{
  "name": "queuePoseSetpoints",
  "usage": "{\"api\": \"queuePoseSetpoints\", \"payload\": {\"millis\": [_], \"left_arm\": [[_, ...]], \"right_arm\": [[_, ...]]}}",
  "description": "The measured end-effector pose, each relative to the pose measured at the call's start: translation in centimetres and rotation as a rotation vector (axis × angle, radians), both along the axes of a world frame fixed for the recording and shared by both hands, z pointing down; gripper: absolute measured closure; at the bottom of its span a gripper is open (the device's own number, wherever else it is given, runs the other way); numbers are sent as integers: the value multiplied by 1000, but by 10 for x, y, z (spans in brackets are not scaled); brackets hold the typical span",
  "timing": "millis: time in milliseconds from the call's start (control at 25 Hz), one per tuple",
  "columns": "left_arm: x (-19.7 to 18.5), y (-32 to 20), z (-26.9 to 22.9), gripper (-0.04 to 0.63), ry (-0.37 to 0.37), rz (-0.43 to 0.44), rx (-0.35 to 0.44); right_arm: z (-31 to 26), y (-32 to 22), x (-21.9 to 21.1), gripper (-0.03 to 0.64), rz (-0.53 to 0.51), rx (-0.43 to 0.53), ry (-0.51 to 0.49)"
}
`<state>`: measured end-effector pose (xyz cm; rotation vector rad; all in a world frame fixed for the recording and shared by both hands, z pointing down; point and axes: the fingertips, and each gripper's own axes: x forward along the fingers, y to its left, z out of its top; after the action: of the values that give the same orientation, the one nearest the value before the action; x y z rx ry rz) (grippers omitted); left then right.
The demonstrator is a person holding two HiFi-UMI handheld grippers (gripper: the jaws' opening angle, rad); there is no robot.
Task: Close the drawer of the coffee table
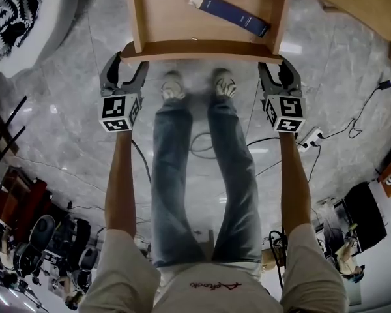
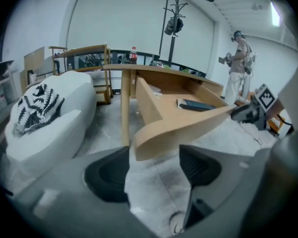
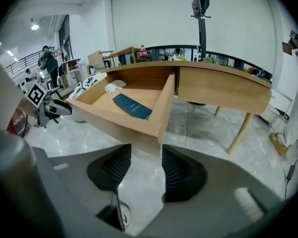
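The grey left gripper (image 1: 124, 62) and right gripper (image 1: 279, 64) gape empty beside the open light-wood drawer (image 1: 205, 49). Push both front corners evenly.

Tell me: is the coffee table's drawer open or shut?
Open. The drawer stands pulled out, showing a dark blue book inside.

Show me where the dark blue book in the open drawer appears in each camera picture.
Head view: book near the top edge, right of centre.
Left gripper view: book right of centre, around mid-height.
Right gripper view: book just left of centre.
Shared landmark: the open drawer holding it.
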<state>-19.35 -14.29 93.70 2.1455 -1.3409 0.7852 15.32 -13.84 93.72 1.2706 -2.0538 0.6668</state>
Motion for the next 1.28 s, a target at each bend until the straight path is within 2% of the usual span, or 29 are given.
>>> {"api": "queuePoseSetpoints", "payload": {"millis": [160, 320, 680, 1280], "left_arm": [[2, -6, -2, 321, 9, 19, 8], [3, -8, -1, 325, 21, 13, -5], [3, -8, -19, 325, 13, 5, -37], [8, -22, -60, 325, 44, -18, -27]], "right_arm": [[-2, -6, -1, 451, 30, 7, 9], [0, -6, 2, 463, 33, -6, 22], [-18, -7, 3, 469, 28, -22, 35], [-63, -28, 7, 469, 42, -14, 38]]}}
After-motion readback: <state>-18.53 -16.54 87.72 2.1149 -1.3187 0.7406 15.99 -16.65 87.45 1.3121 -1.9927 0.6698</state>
